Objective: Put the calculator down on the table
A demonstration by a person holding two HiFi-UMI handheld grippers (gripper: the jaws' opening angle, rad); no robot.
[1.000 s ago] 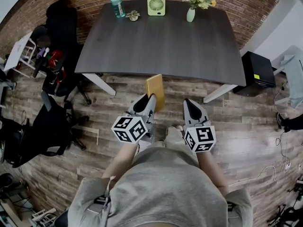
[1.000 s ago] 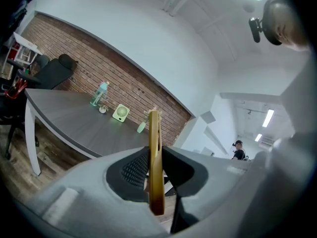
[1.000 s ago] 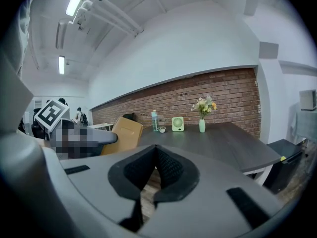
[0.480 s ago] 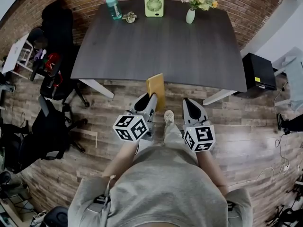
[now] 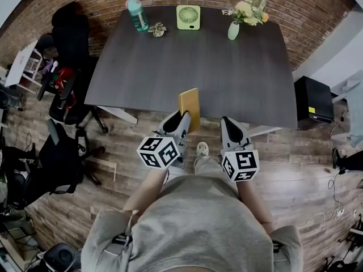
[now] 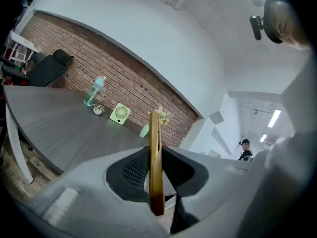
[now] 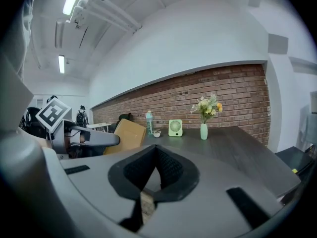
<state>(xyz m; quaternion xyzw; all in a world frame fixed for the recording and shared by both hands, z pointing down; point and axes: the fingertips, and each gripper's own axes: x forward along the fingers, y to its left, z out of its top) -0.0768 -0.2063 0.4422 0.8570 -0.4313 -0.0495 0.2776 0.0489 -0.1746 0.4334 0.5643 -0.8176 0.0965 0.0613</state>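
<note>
The calculator (image 5: 189,102) is a flat yellow slab standing on edge, and my left gripper (image 5: 182,118) is shut on its lower end. In the head view it pokes up over the near edge of the dark wooden table (image 5: 193,61), held above the surface. The left gripper view has the calculator (image 6: 155,157) edge-on between the black pads (image 6: 132,170). My right gripper (image 5: 228,123) hangs beside it, apart from the calculator, shut with nothing in it. From the right gripper view I see the calculator (image 7: 130,133) and the left gripper (image 7: 99,139) at the left.
Along the table's far edge stand a green water bottle (image 5: 136,13), a small plant (image 5: 157,29), a green fan (image 5: 188,17) and a vase of flowers (image 5: 234,28). Black office chairs (image 5: 68,95) crowd the left. A black box (image 5: 313,100) sits on the floor at the right.
The person has stepped toward the table, so its near edge is closer. The calculator, before over the floor, now reaches over that edge. Both grippers keep their hold.
</note>
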